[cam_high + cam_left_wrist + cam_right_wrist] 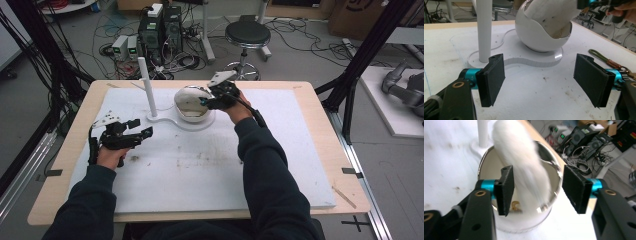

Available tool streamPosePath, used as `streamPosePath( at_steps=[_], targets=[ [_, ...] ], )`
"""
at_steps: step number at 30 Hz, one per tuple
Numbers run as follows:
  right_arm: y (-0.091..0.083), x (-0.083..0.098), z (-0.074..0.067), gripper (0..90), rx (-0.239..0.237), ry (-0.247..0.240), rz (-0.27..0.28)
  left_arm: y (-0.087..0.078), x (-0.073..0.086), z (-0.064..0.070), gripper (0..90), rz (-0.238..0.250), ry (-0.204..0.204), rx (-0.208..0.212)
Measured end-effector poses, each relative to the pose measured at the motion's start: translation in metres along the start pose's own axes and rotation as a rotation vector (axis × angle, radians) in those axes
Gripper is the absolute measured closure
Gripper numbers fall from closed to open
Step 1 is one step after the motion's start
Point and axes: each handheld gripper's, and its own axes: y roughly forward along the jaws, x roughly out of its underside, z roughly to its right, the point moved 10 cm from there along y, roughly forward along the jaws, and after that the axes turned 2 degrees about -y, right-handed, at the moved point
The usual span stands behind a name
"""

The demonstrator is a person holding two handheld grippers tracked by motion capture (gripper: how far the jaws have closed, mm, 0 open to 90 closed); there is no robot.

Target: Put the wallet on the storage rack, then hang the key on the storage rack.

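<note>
The right gripper hangs over the mouth of the white egg-shaped bowl, jaws apart, with a white fluffy tail between them but clear of both pads; it looks blurred, as if dropping into the bowl below. A small brass clasp lies on the bowl's floor, just beyond the jaw that stands at the left in the right gripper view. To finish this release well, keep the jaws wide and lift straight up, so neither pad snags the fur or knocks the rim, and check that the whole length settles inside instead of draping over the edge. The left gripper rests low on the counter, jaws apart and empty, with the bowl and the white post ahead of them; a green strap lies beyond its right-hand jaw.
</note>
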Motion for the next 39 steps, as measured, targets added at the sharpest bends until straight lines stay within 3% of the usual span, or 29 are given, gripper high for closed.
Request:
streamPosePath(
  at_steps=[2,3,4,5,6,7,9,10,14,15,16,22,25,35,37,39],
  targets=[
    [-0.016,0.011,0.005,41.5,0.004,0.078,0.041,0.0,0.0,0.0,24.9,0.001,-0.002,0.001],
    [-0.016,0.011,0.005,41.5,0.004,0.078,0.041,0.0,0.0,0.0,24.9,0.001,-0.002,0.001],
    [-0.031,0.026,0.011,38.2,0.018,0.133,0.066,0.0,0.0,0.0,24.9,0.002,-0.001,0.0],
    [-0.031,0.026,0.011,38.2,0.018,0.133,0.066,0.0,0.0,0.0,24.9,0.002,-0.001,0.0],
    [-0.045,0.042,0.014,34.6,-0.017,0.22,0.036,0.0,-0.001,0.0,24.9,0.004,0.002,-0.005],
    [-0.054,0.049,0.016,33.9,-0.002,0.235,0.061,0.0,-0.001,-0.001,24.9,0.005,0.002,-0.009],
    [-0.07,0.066,0.017,30.3,0.009,0.273,0.032,0.0,-0.001,-0.002,24.9,0.011,0.002,-0.016],
    [-0.078,0.073,0.016,30.0,0.024,0.28,0.052,0.0,-0.001,-0.003,24.9,0.006,0.003,-0.016],
    [-0.105,0.109,0.007,25.8,0.06,0.294,0.025,-0.002,-0.002,-0.004,24.9,0.014,0.003,-0.023],
    [-0.105,0.109,0.007,25.8,0.06,0.294,0.025,-0.002,-0.002,-0.004,24.9,0.014,0.003,-0.023],
    [-0.117,0.126,0.001,24.3,0.076,0.303,0.023,-0.002,-0.003,-0.005,24.9,0.02,0.009,-0.025],
    [-0.135,0.158,-0.002,21.8,0.137,0.395,0.048,-0.002,-0.004,-0.005,25.7,0.026,0.022,-0.03],
    [-0.137,0.168,-0.004,21.8,0.123,0.414,0.029,-0.002,-0.003,-0.005,25.7,0.022,0.026,-0.035],
    [-0.141,0.177,-0.004,23.1,0.133,0.417,0.02,0.002,-0.002,-0.005,25.7,0.018,0.013,-0.027],
    [-0.14,0.178,-0.005,27.2,0.122,0.421,0.013,0.002,-0.002,-0.005,25.7,0.018,0.011,-0.025],
    [-0.136,0.179,-0.013,42.4,0.074,0.403,-0.017,0.003,0.0,-0.006,25.7,0.011,0.007,-0.026]
  ],
)
